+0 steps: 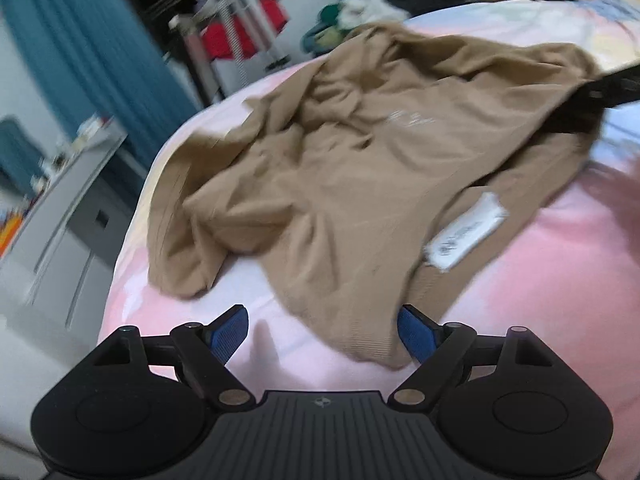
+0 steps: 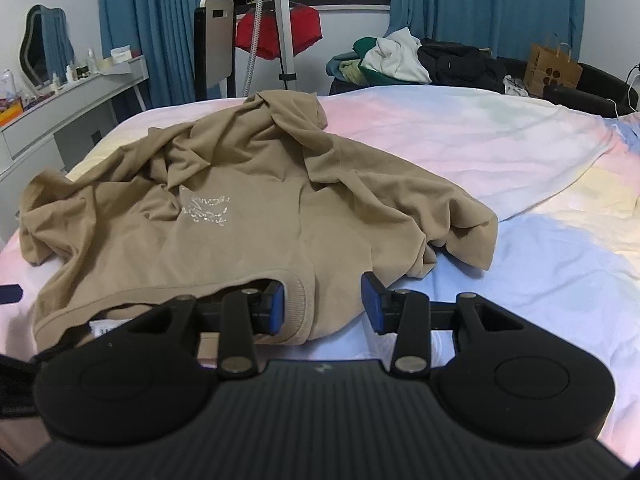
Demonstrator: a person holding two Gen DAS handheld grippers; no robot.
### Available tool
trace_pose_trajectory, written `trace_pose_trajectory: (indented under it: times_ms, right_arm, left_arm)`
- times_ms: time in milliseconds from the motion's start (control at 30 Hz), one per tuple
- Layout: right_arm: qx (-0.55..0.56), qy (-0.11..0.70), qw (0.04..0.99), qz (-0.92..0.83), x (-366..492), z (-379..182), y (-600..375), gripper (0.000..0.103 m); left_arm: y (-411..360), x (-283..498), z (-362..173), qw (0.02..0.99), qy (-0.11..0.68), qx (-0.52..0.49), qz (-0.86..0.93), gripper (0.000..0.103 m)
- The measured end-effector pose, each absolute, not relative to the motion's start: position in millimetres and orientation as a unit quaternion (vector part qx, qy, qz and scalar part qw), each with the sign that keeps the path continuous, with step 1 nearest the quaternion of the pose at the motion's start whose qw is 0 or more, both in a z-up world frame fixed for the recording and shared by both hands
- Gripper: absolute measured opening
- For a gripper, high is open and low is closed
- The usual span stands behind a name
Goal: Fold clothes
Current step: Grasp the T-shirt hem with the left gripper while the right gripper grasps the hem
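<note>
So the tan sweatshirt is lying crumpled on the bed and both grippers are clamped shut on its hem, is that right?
Not quite. The tan sweatshirt does lie crumpled on the bed, but both wrist views show the left gripper and right gripper open at its hem, neither clamped.

The setting was a home bedroom: a bed (image 2: 460, 140) spread with a pastel pink, blue and yellow cover, blue curtains (image 2: 480, 0) at a dark window, a grey dressing bench (image 2: 80, 92) holding bottles beneath a wavy-edged mirror (image 2: 46, 40), and a heap of clothes (image 2: 400, 60) at the bed's far side.
</note>
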State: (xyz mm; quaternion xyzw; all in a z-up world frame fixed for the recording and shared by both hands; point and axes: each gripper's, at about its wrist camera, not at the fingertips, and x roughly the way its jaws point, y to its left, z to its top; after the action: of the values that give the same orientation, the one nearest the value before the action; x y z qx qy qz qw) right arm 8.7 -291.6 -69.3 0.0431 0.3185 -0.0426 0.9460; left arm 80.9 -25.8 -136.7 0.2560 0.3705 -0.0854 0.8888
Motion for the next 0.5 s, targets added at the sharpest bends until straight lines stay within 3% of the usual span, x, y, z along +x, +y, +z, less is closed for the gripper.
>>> trace_pose_trajectory:
  times_ms: [233,300,367,400,500]
  right_arm:
    - [0.041,0.34,0.938,-0.057,10.9,-84.8,-295.2,0.041]
    - [0.03,0.349,0.935,-0.052,11.6,-90.0,-289.2,0.035]
    - [0.016,0.341,0.939,-0.052,8.9,-90.2,-281.0,0.02]
    - [0.013,0.326,0.944,-0.055,6.8,-87.3,-277.5,0.017]
    - [0.005,0.271,0.96,-0.063,-1.2,-73.1,-268.8,0.012]
  left_arm:
    - [6.1,88.0,-113.7,0.917,0.35,0.192,0.003,0.079]
    - [10.7,87.7,-109.4,0.919,0.358,0.165,0.001,0.072]
    - [16.6,89.4,-107.5,0.918,0.377,0.124,-0.007,0.058]
    - [19.4,90.5,-108.2,0.917,0.385,0.106,-0.009,0.055]
    - [28.0,87.1,-98.7,0.926,0.375,0.042,-0.013,0.031]
